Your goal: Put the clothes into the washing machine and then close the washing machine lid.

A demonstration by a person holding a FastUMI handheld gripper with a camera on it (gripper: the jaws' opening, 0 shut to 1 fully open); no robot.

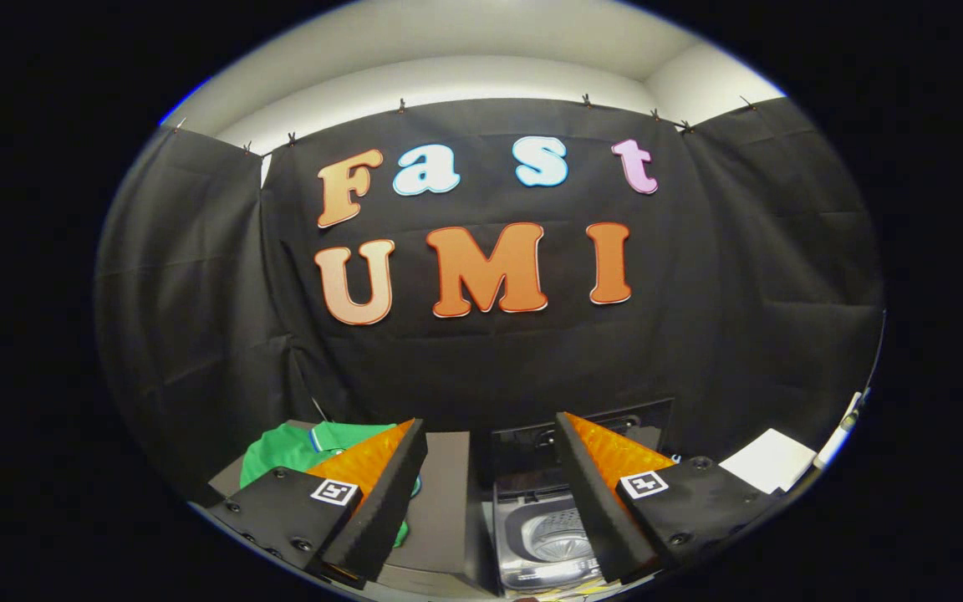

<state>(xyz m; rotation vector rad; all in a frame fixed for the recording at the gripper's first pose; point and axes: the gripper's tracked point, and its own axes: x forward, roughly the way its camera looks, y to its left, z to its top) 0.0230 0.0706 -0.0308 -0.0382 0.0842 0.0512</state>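
A green garment (293, 451) lies on a grey table top (441, 493), partly hidden behind my left finger. A small top-loading washing machine (542, 535) stands to its right, between and below my fingers, with its lid (590, 422) raised upright at the back and the drum (555, 535) showing inside. My gripper (490, 485) is open, held well above both, with nothing between its fingers.
Black cloth walls close the booth behind and on both sides. A white sheet (770, 460) lies beyond my right finger, with a white pen-like object (837, 439) further right.
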